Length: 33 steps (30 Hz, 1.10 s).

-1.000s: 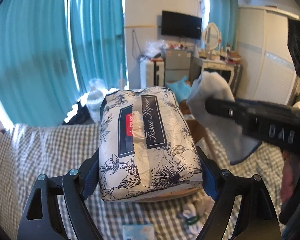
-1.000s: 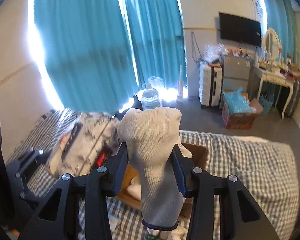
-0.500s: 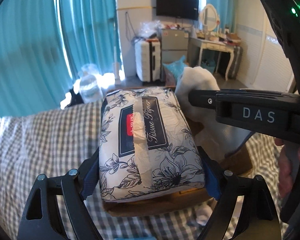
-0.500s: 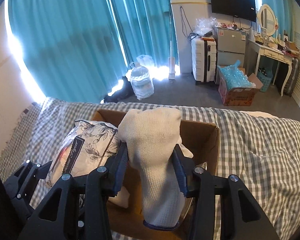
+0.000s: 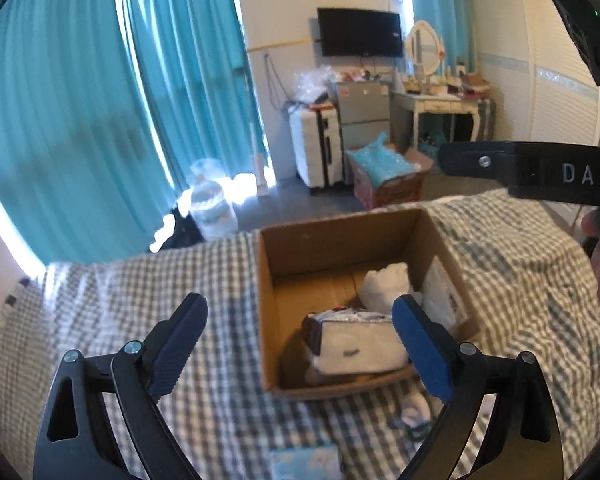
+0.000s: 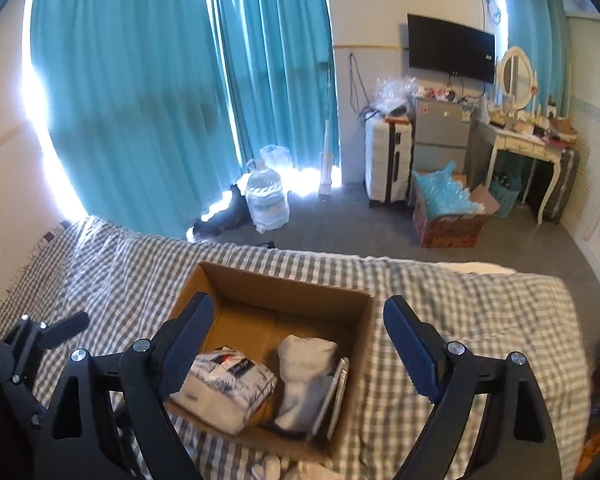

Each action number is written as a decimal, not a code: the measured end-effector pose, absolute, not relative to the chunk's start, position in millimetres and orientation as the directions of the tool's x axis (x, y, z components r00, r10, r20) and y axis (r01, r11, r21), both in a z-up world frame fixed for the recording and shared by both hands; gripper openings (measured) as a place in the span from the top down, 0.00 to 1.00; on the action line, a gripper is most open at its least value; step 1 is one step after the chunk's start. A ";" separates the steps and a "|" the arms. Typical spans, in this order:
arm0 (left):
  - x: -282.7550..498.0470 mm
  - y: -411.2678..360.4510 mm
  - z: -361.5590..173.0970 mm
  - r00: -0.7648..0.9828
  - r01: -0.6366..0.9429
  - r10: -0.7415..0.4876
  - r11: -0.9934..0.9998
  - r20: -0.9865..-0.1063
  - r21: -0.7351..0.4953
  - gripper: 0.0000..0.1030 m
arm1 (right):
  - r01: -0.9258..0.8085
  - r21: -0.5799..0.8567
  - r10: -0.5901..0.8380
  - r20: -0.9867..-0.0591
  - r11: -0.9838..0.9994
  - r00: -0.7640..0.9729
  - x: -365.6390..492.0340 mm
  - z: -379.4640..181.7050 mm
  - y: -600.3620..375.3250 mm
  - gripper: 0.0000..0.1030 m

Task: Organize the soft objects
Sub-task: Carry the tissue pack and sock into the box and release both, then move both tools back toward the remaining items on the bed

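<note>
Below both my spread, empty hand-held grippers, left and right, small white-and-green soft items lie just outside the brown cardboard box, nearer my left.

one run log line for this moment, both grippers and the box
left gripper: open | right gripper: open | cardboard box: holds tissue pack, white sock | on checked bed cover

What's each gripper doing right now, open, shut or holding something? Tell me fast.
Left gripper: open, holding nothing, above the cardboard box.
Right gripper: open, holding nothing; the tissue pack and white glove lie in the box.
</note>
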State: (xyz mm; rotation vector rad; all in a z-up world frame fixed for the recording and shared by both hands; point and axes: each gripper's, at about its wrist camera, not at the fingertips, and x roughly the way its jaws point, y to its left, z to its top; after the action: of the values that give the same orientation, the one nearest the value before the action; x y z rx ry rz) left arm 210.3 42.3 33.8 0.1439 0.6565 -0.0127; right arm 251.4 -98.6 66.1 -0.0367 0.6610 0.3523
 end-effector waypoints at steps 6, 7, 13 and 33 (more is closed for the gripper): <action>156.2 42.9 75.5 0.822 0.052 0.034 0.990 -0.569 0.134 0.01 | -0.322 0.032 0.277 -0.592 0.946 0.756 191.0 114.5 -115.4 0.05; 146.4 42.6 82.8 0.824 0.046 0.037 0.990 -0.565 0.133 0.00 | -0.322 0.028 0.275 -0.592 0.946 0.757 182.7 119.2 -117.2 0.04; 91.1 47.3 110.7 0.843 0.038 0.024 0.994 -0.537 0.105 0.00 | -0.321 -0.023 0.247 -0.588 0.947 0.770 117.7 139.1 -113.8 0.01; 31.3 74.4 -15.2 0.766 -0.028 0.076 0.996 -0.638 0.086 0.00 | -0.231 0.055 0.189 -0.767 0.971 0.614 75.4 -52.4 -97.2 0.03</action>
State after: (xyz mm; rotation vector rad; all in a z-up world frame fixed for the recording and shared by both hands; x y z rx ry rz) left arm 31.3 74.4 -15.2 0.0725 0.6958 0.0564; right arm 75.4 -97.2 -52.4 -0.0507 0.8774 0.2421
